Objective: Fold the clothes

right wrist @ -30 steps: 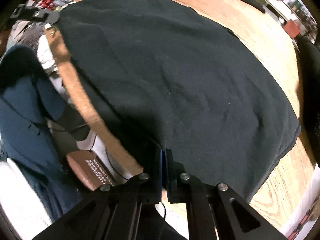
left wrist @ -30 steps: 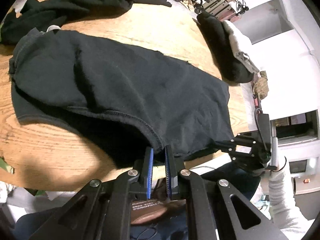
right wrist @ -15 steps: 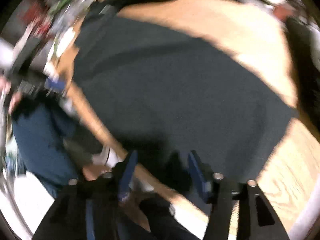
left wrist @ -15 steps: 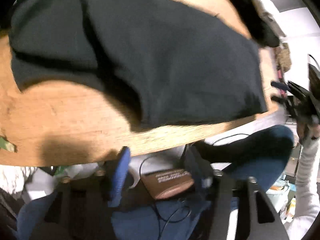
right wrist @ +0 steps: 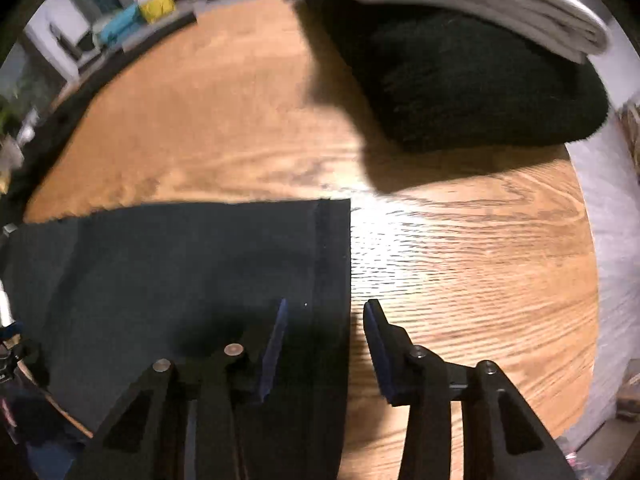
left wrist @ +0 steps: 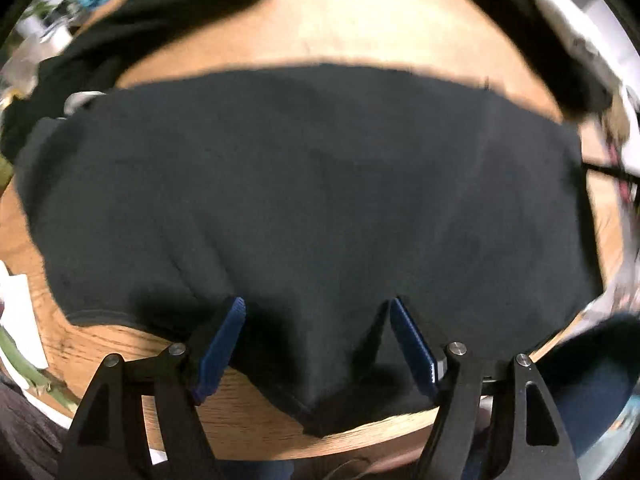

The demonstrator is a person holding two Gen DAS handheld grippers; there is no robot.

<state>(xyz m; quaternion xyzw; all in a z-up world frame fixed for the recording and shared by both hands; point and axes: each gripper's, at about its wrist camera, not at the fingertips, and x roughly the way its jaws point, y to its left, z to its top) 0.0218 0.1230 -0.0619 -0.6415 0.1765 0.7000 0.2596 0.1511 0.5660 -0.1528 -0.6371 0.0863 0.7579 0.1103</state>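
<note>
While both jaws gape empty, a black shirt (left wrist: 312, 200) lies flat on the wood surface (right wrist: 460, 248); folded clothes (right wrist: 472, 72) beyond.

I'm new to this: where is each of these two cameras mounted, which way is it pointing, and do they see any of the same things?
Left wrist view: sits on the left gripper, looking forward over the dark garment spread on the wooden table; its two open blue-padded fingers show.
Right wrist view: sits on the right gripper, looking across the garment's right hem toward a stack of folded clothes; its open fingers show.
Shared: both see the same dark garment, table and folded stack.
</note>
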